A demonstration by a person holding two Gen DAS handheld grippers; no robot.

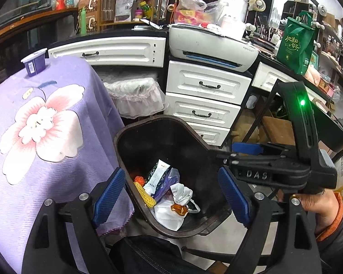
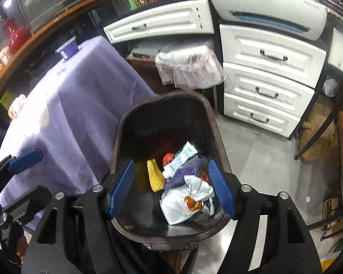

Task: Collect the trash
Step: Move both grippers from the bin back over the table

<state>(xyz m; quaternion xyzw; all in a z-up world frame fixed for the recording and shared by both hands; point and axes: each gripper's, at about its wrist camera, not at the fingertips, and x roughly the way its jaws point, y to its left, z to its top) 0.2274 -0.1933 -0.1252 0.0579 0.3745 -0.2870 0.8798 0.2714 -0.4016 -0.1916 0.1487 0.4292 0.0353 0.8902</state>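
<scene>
White drawers (image 1: 208,86) and a printer (image 1: 215,48) fill the far side of a cluttered room, with shelves behind them too crowded and warped by the lens to read. On the left, a purple cloth (image 1: 45,123) with a pink flower covers the desk (image 2: 64,105), and a small purple tub (image 1: 35,62) stands at its far edge. Just right of the desk a dark bin (image 1: 171,141) sits on the floor, its near rim cut off behind the claws. Trash (image 1: 169,194) lies heaped in its bottom: a white mask, wrappers, yellow and orange foam netting, and an orange scrap that is hard to make out. The left claw (image 1: 171,196) hangs over the bin with its jaws wide and nothing between the pads. The right claw (image 2: 171,187) hovers over the bin too, jaws apart and empty; in the left view it comes in from the right, held by a hand (image 1: 320,207) in an orange cuff.
</scene>
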